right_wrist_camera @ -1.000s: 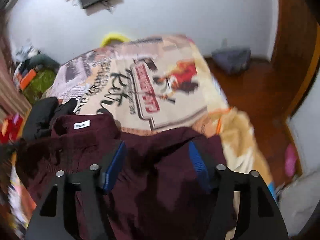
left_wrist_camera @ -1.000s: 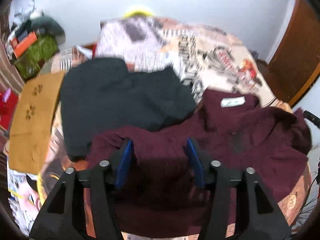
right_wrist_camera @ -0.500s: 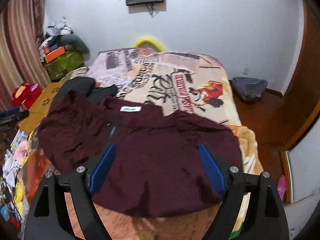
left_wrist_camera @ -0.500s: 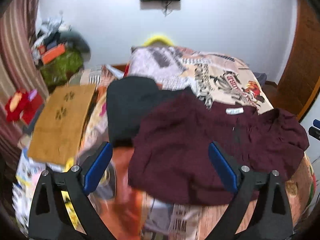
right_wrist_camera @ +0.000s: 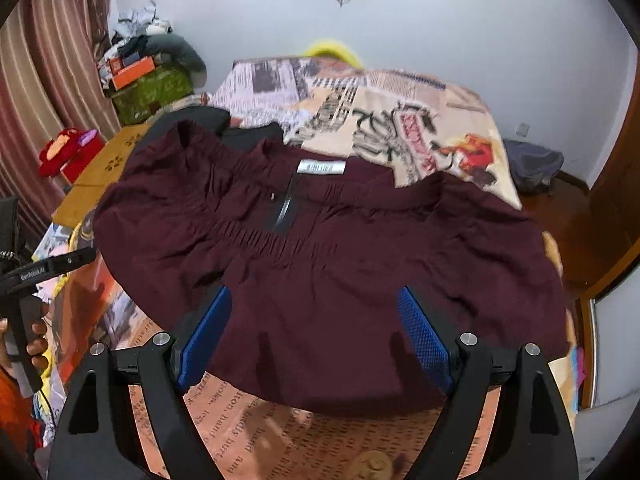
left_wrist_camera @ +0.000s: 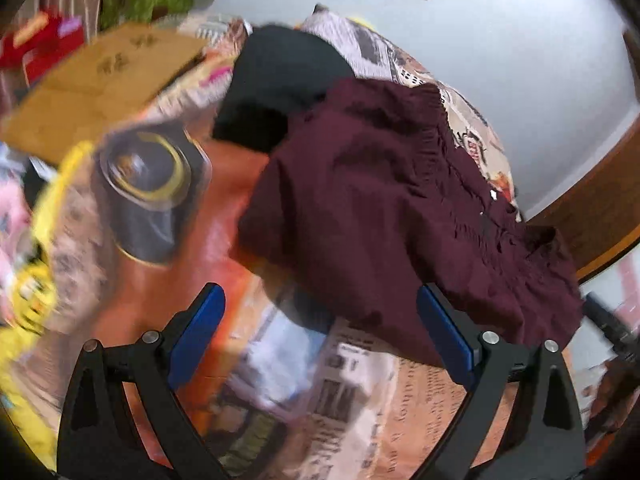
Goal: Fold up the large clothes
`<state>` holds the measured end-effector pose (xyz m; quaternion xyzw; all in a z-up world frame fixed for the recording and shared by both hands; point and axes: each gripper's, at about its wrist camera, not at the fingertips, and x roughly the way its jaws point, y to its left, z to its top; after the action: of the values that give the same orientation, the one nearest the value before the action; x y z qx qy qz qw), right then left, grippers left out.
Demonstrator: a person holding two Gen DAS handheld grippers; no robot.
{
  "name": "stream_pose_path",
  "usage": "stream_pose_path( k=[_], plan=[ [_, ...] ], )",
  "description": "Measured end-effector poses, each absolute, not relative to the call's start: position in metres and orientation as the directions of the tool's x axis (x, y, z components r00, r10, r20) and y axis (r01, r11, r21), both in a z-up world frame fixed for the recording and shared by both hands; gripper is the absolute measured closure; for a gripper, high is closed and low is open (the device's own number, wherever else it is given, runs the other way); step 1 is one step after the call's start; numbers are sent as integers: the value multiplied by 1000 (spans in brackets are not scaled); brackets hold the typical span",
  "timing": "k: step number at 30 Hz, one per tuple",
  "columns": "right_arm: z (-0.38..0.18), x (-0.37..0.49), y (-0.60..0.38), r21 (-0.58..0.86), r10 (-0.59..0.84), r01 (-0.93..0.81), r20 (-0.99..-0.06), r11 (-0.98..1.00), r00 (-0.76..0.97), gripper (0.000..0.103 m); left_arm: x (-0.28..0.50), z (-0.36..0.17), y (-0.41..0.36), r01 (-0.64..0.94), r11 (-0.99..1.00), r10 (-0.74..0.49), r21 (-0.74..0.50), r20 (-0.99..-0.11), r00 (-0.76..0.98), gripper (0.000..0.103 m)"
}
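Maroon blouse (right_wrist_camera: 328,248), soft crinkled fabric with rows of gathered shirring across the chest, spread flat on the bed (right_wrist_camera: 432,120) with its white neck label (right_wrist_camera: 322,167) facing up and a dark slit below the label. Sleeves fanned out to either side, hem wavy and loose toward the near edge of the bed. Behind the blouse, partly under its left shoulder, a black garment (left_wrist_camera: 280,76), smooth and matte. Bedsheet (right_wrist_camera: 256,420) beneath the blouse printed with newspaper text and cartoon pictures.

Right tool (right_wrist_camera: 316,344) poised low over the blouse hem, blue ridged pads (right_wrist_camera: 424,336) spread wide, gripping nothing. Left tool (left_wrist_camera: 320,344) tilted over the sheet beside the blouse's left sleeve, likewise gaping wide and empty; view blurred.
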<state>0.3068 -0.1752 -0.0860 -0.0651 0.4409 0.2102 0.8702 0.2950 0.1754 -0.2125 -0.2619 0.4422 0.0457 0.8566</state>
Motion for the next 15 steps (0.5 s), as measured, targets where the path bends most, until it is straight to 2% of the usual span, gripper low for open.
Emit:
stream_pose_path(
  k=[7,12,14,15],
  plan=[
    [-130,316,-162,40,250,-423,-855,905,454,21,331,-263,184,-335,647,-388,-685,-673,629,6],
    [-146,320,-160,30,235,-426,-868,904,437,21,354,-283,176,-333,585,-426,-740,-629,650,8],
    [-147,320,-157,15,230,-437,-867,899,442,21,359,-283,172,-325,564,-420,-759,-602,679,17],
    [-147,320,-157,10,228,-440,-867,898,444,21,362,-281,170,-342,567,-389,-749,-610,690,18]
  ],
)
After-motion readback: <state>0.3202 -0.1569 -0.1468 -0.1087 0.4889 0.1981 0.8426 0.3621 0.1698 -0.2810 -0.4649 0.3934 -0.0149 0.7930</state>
